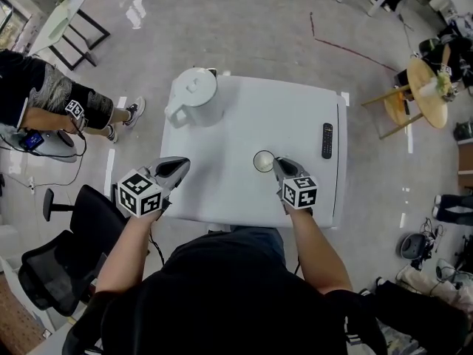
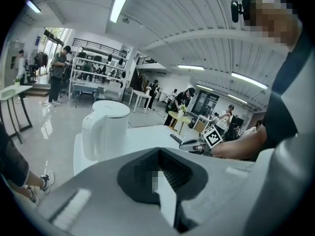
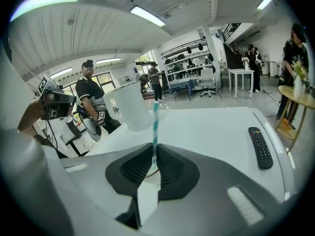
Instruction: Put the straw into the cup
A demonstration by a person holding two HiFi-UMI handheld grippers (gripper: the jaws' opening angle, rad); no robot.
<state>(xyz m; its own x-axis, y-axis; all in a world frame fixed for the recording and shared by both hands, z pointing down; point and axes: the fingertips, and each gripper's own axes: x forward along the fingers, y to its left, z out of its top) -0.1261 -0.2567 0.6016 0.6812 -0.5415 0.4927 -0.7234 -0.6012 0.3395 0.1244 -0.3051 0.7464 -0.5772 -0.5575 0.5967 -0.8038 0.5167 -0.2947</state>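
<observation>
White table (image 1: pixel 244 117) carries a white kettle (image 1: pixel 194 97) at its far left corner. Left gripper (image 1: pixel 177 167) hovers at the near left edge, jaws together, empty. Right gripper (image 1: pixel 278 163) pinches an upright striped straw (image 3: pixel 155 127) right at the small cup (image 1: pixel 264 160).

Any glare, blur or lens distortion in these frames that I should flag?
Head view: wide-angle bending at the edges, glare on the floor, white table nearly blown out. Left gripper view: dark round vignette, ceiling lamp overexposed, a mosaic patch over the jaws. Right gripper view: same vignette, straw sharp.
</observation>
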